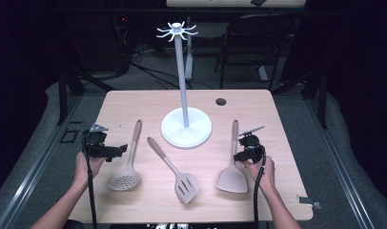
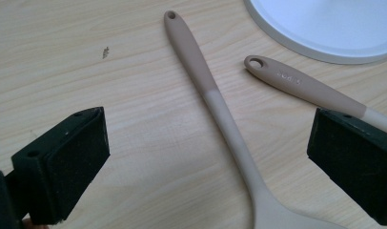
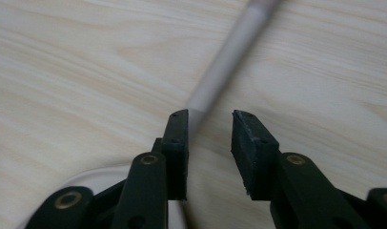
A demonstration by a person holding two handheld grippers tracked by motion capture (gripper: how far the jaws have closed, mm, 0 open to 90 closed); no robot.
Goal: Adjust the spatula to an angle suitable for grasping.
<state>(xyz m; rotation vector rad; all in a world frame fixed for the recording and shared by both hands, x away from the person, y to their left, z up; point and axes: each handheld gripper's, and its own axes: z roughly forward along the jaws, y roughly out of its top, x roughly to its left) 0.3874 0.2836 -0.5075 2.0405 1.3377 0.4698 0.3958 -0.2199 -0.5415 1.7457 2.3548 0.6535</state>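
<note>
Three beige utensils lie on the wooden table (image 1: 134, 102) in front of a white hook stand (image 1: 187, 129). From left to right they are a round skimmer (image 1: 126, 174), a slotted turner (image 1: 177, 174) and a solid spatula (image 1: 233, 174). My left gripper (image 1: 116, 151) rests left of the skimmer, open wide (image 2: 208, 138), and the skimmer's handle (image 2: 215, 95) lies on the table between its jaws, untouched. My right gripper (image 1: 240, 156) hovers low over the spatula's handle (image 3: 229, 47) just above the blade. Its jaws (image 3: 208, 138) stand partly apart, the handle runs under the gap by the left pad, and neither pad presses on it.
The turner's handle (image 2: 296, 83) points toward the stand's round base (image 2: 325, 28). A cable hole (image 1: 221, 101) sits near the table's back edge. A small metal clip (image 1: 308, 201) hangs off the front right corner. A dark chair (image 1: 258, 38) stands behind the table.
</note>
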